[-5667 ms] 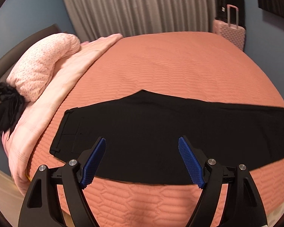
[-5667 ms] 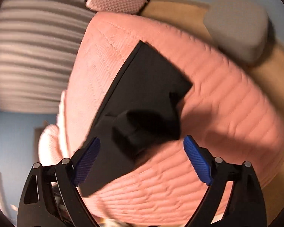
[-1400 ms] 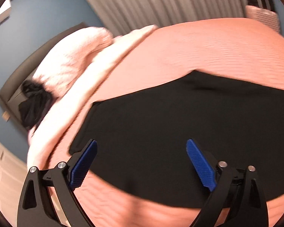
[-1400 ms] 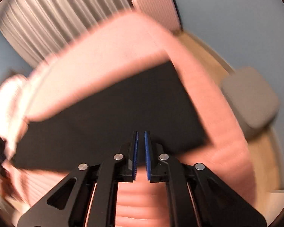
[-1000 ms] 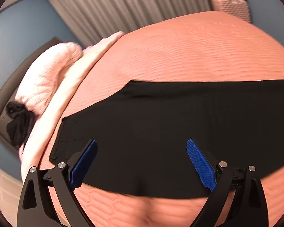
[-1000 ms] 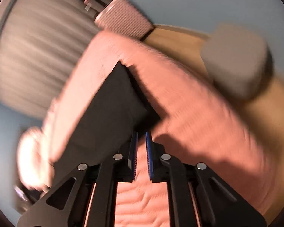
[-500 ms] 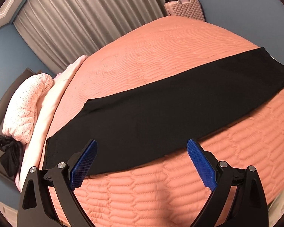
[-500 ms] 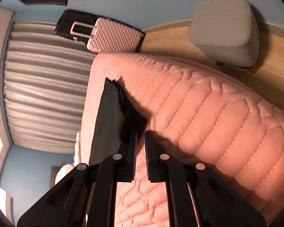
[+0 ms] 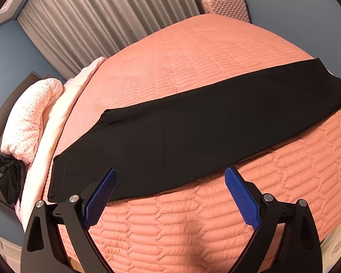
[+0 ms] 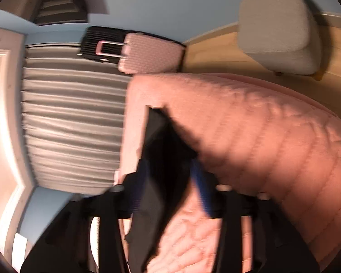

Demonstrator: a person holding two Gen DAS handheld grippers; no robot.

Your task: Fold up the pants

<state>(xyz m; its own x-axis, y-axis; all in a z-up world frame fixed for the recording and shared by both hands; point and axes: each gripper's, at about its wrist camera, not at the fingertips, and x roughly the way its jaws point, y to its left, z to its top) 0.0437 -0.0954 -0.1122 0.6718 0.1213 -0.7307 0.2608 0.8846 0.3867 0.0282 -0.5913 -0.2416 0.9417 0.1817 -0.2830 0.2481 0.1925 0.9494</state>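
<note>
Black pants (image 9: 193,132) lie flat and stretched out as one long band across the salmon quilted bedcover (image 9: 193,68), waist at the left and leg ends at the right. My left gripper (image 9: 170,173) hovers open over the near edge of the pants, close to the waist end, with nothing between its fingers. In the blurred right wrist view, my right gripper (image 10: 169,163) is at the leg ends of the pants (image 10: 156,136). Its jaws are opening, and the dark hem lies loose between them, lifted a little off the bedcover (image 10: 261,136).
A pink speckled pillow (image 9: 29,118) and pale blanket lie at the bed's left end, with a black garment (image 9: 8,182) beside them. A pink suitcase (image 9: 225,6) stands past the far corner by grey curtains. A grey stool (image 10: 277,27) stands on the wooden floor.
My right gripper's jaws, shut on the hem before, now stand apart around it. My left gripper drew back a second ago, so the whole length of the pants shows, and has since kept still.
</note>
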